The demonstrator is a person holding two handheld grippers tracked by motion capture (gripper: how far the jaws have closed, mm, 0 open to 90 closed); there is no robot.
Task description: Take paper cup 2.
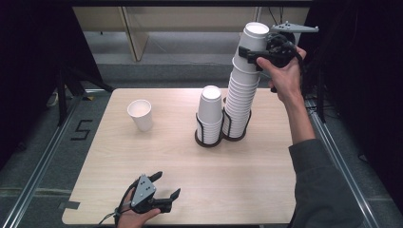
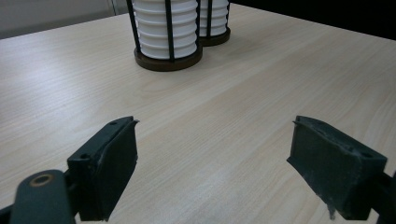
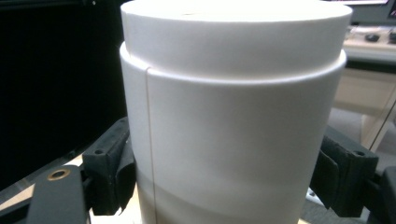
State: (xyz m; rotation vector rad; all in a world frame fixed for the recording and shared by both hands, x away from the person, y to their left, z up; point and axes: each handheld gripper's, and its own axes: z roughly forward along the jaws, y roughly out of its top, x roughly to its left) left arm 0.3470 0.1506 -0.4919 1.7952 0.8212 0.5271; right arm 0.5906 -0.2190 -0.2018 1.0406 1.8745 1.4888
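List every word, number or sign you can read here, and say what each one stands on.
"5": black tape mark on the floor left of the table, reading as a blocky digit.
Cups, lone cup, holders and grippers: no print to be seen.
Far desk clutter in the right gripper view: too blurred to read.

We see white paper cups: tall stack (image 1: 243, 90), short stack (image 1: 210, 111), single cup (image 1: 140, 114). Dark brown-black wire holders (image 1: 209, 137). Table (image 1: 157, 156) pale wood grain. Both grippers, left gripper (image 1: 164, 186) and right gripper (image 1: 251, 52), black, grey plates on top.
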